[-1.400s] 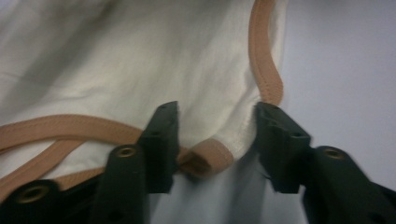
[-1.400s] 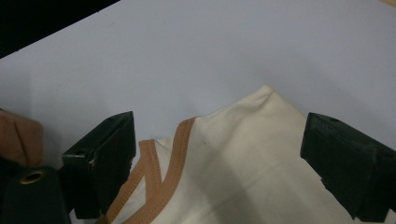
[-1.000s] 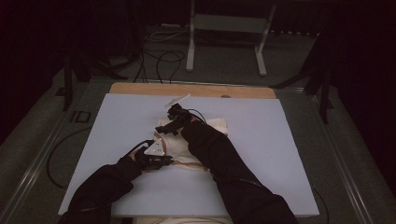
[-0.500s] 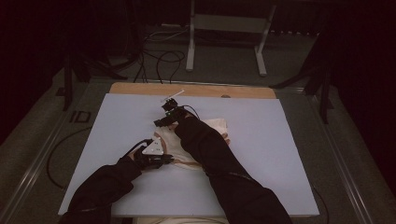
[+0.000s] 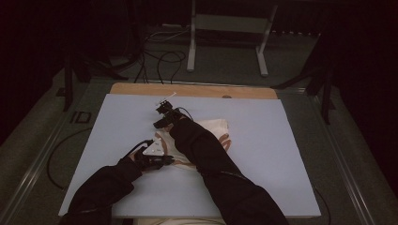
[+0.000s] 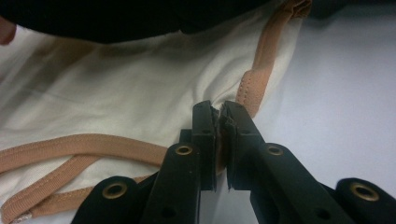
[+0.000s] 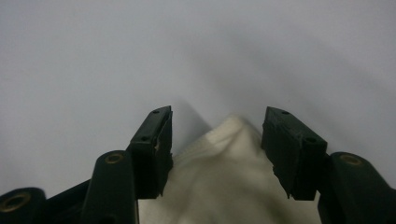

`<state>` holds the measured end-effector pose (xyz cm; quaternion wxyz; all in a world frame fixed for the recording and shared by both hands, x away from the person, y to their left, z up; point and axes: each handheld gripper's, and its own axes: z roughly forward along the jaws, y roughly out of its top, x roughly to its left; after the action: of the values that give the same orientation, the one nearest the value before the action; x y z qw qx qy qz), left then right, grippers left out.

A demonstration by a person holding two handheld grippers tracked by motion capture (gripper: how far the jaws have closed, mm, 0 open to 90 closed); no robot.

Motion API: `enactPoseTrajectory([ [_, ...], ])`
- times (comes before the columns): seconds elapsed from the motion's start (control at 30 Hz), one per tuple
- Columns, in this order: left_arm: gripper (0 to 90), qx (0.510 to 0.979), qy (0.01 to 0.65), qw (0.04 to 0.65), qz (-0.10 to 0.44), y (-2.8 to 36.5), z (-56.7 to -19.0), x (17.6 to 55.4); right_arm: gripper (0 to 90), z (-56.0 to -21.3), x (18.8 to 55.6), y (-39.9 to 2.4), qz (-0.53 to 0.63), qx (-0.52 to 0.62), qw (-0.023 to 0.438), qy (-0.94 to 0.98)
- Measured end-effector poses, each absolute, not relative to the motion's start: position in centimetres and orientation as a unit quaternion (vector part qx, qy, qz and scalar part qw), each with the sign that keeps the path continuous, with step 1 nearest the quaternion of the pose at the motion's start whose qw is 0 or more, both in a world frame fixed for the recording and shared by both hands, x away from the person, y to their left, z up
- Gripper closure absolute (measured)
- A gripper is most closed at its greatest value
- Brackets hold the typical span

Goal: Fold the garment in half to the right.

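a cream garment [image 5: 206, 136] with tan trim lies crumpled near the middle of a pale blue table [image 5: 291, 154], partly under the person's dark right sleeve [image 5: 211, 159]. the left gripper [image 6: 218, 116], at the garment's near left edge, is clamped tight on the tan trim [image 6: 254, 79], its jaws almost together with the fabric pinched between them. the right gripper [image 7: 217, 135], reaching across to the far corner of the garment, has just been closing; its jaws stand half apart on either side of a raised cream fold [image 7: 229, 154], the pads not yet pressing it.
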<state>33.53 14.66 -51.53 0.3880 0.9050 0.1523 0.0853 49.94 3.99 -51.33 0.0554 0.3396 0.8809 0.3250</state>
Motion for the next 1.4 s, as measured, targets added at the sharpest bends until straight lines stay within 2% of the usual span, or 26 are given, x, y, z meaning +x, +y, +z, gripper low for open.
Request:
enactPoseTrajectory([
  [0.17,85.1,0.908,0.152,0.383,0.079,14.6,-51.6,33.6,51.4,-51.4,49.4,4.4,0.313,0.322,0.081,0.89],
  [0.2,85.1,0.908,0.152,0.383,0.079,14.6,-51.6,33.6,59.6,-51.5,48.9,4.7,0.3,0.299,0.114,0.899],
  [0.27,85.2,0.908,0.151,0.383,0.079,14.6,-51.6,33.6,67.6,-51.4,48.8,4.7,0.297,0.298,0.116,0.899],
  [0.37,85.3,0.907,0.153,0.385,0.079,14.6,-51.5,33.6,85.4,-51.3,49.0,4.4,0.294,0.297,0.12,0.9],
  [0.4,85.4,0.907,0.153,0.385,0.079,14.6,-51.5,33.6,86.9,-51.2,49.1,4.3,0.296,0.301,0.113,0.899],
  [0.83,85.9,0.903,0.156,0.392,0.084,14.6,-51.2,33.6,88.3,-49.7,48.8,3.0,0.328,0.3,0.096,0.891],
  [1.4,85.9,0.905,0.151,0.387,0.095,14.5,-50.7,33.2,88.3,-47.7,47.9,1.7,0.345,0.29,0.102,0.887],
])
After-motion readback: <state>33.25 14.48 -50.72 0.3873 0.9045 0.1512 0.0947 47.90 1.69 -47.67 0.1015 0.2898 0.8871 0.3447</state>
